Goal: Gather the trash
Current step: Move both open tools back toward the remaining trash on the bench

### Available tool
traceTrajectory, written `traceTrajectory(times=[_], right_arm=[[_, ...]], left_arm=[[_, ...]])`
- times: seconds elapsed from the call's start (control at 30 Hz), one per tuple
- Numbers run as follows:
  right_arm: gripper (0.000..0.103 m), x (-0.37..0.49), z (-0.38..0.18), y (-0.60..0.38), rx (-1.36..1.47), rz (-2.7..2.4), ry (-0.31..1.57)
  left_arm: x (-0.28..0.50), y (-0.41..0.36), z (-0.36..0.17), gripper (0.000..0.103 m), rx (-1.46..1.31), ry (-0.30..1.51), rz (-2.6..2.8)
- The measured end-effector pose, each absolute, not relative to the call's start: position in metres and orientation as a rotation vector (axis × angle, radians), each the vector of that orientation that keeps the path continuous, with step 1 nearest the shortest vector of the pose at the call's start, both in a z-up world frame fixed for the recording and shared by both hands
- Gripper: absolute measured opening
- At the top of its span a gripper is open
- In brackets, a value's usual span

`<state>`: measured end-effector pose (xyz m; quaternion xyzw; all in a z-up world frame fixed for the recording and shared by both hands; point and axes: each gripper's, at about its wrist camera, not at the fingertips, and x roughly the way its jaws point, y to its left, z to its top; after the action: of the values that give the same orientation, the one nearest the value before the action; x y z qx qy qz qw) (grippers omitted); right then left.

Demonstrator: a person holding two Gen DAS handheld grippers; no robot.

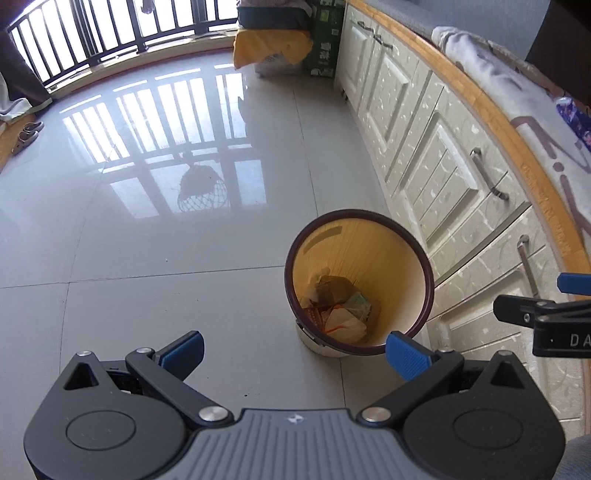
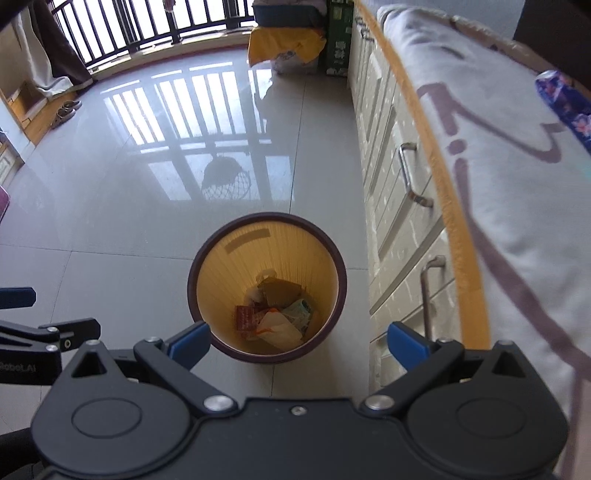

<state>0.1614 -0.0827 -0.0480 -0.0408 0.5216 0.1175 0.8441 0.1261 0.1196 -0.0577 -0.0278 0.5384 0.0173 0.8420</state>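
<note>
Bright daylight from the railed window (image 1: 122, 33) at the far end. Strong glare on the glossy floor (image 1: 166, 155), with mirrored bars and window panes blown out to near white. Soft shadow inside the bin (image 2: 267, 258), warm glow on its inner wall. Heavy fisheye bending at the edges: cabinet fronts (image 1: 436, 155) and the wooden desk edge (image 2: 443, 192) curved into arcs. Cloth (image 2: 517, 184) at the right rim of the right wrist view smeared and out of focus. Tongs bodies dark, nearly featureless at the bottom. Centre of both views sharp.
</note>
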Motion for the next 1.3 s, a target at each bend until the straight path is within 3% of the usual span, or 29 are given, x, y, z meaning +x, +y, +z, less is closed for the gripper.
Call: traceTrajectory(times=[0.67,1.3], right_arm=[[0.103,0.085,0.017,-0.130,-0.071,0.166,0.929],[0.103,0.018,0.046,-0.248,0.013,-0.024,0.688]], left_arm=[[0.076,0.090,-0.005,0.103,-0.037,0.985,0.016],[0.046,0.010,0.037,0.103,-0.015,0.765,-0.116]])
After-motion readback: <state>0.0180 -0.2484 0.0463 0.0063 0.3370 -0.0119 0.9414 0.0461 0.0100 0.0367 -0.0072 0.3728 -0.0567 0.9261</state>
